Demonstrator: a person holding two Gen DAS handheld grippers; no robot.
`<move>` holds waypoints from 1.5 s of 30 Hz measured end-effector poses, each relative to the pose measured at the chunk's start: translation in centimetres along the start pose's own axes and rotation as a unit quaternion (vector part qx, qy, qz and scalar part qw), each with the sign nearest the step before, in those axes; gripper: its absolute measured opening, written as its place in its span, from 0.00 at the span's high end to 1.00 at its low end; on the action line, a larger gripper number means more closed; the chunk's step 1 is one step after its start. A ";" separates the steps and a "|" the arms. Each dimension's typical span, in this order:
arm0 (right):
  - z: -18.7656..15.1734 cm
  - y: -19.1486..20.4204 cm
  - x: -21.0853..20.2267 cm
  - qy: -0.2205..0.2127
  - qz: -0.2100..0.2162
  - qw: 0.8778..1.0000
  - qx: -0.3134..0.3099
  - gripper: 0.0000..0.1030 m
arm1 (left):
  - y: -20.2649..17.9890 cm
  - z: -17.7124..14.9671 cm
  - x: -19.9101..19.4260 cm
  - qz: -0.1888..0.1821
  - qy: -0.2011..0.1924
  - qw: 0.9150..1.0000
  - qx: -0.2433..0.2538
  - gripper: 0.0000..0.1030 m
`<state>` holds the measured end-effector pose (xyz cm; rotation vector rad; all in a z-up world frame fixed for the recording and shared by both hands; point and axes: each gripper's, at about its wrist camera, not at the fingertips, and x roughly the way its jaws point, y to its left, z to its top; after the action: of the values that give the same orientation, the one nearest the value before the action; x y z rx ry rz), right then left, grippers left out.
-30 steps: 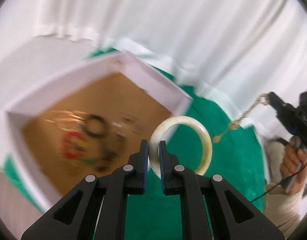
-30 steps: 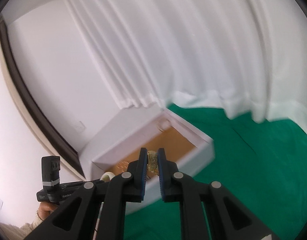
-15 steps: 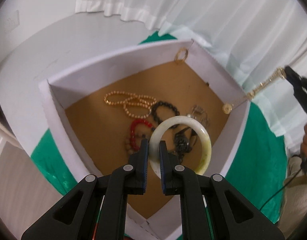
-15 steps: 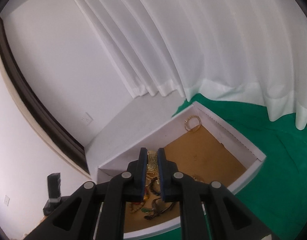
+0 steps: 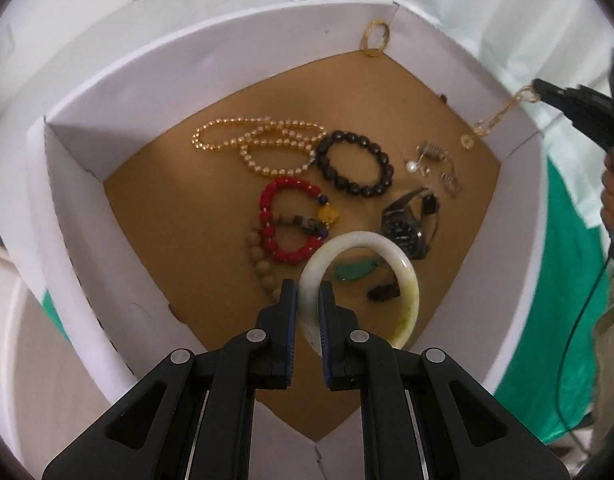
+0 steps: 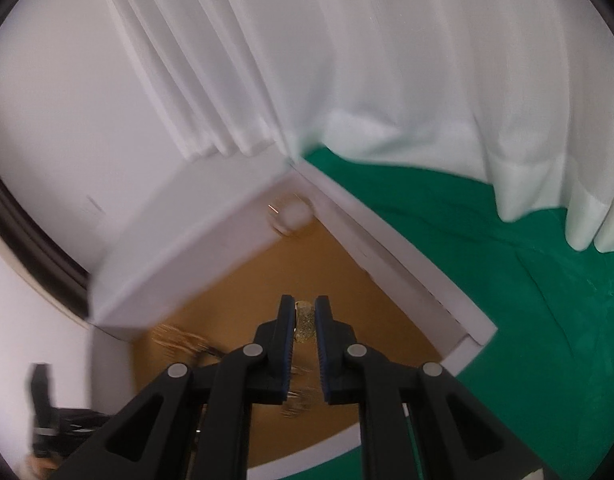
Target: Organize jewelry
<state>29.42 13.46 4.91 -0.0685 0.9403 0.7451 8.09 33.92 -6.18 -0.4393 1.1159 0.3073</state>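
Note:
My left gripper [image 5: 307, 300] is shut on a pale jade bangle [image 5: 403, 264] and holds it over the white box [image 5: 67, 184] with a brown floor. In the box lie a gold bead necklace [image 5: 259, 144], a black bead bracelet [image 5: 355, 164], a red bead bracelet [image 5: 283, 224], a watch [image 5: 407, 224] and earrings [image 5: 431, 160]. My right gripper [image 6: 305, 316] is shut on a gold chain [image 6: 305, 322], seen in the left wrist view [image 5: 503, 112] hanging over the box's right wall.
The box [image 6: 195, 256] sits on a green cloth [image 6: 527, 300]. A gold ring [image 5: 374, 38] leans in the box's far corner. White curtains [image 6: 347, 60] hang behind. The person's hand [image 5: 613, 200] shows at the right edge.
My left gripper has moved with the bangle from beside the box to over it and lower. My right gripper has come closer over the box with the chain.

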 end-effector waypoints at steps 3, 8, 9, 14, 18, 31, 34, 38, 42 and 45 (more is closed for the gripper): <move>-1.0 -1.4 2.4 0.024 -0.018 0.999 0.016 0.87 | -0.1 0.0 0.3 -0.007 0.006 1.000 -0.007 0.89; -2.0 -2.7 1.9 0.016 -0.028 0.998 0.048 0.58 | -0.1 -0.2 -0.5 -0.008 -0.014 1.000 -0.015 0.72; -2.1 -2.7 1.2 0.012 -0.030 0.998 0.047 0.55 | -0.3 -0.2 -0.9 -0.004 -0.023 1.000 -0.013 0.59; -3.2 -1.6 -1.2 0.003 -0.042 0.998 0.036 0.26 | -2.5 -0.4 -4.4 0.060 -0.105 0.993 0.005 0.13; -4.5 0.7 -2.5 0.000 -0.050 0.999 -0.001 0.22 | -4.8 -0.6 -7.3 0.119 -0.177 0.977 0.005 0.02; -7.5 8.6 -5.4 0.012 -0.056 0.989 -0.137 0.19 | -6.8 -1.3 -10.9 0.161 -0.210 0.963 -0.058 0.01; -7.7 9.4 -5.7 0.022 -0.053 0.989 -0.139 0.19 | -7.0 -1.1 -11.1 0.158 -0.179 0.969 -0.061 0.01; -8.0 10.5 -5.7 0.053 -0.062 0.986 -0.144 0.19 | -6.8 -1.0 -11.6 0.150 -0.153 0.974 -0.080 0.01; -8.3 11.3 -5.8 0.075 -0.064 0.985 -0.142 0.19 | -6.1 -0.7 -12.2 0.128 -0.126 0.979 -0.097 0.01; -8.4 12.3 -6.3 0.082 -0.067 0.983 -0.153 0.19 | -5.4 -0.5 -12.4 0.107 -0.103 0.982 -0.114 0.01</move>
<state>13.77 16.22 7.69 -0.4649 0.9604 0.7611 4.98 28.72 5.89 -0.4771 0.9287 0.6605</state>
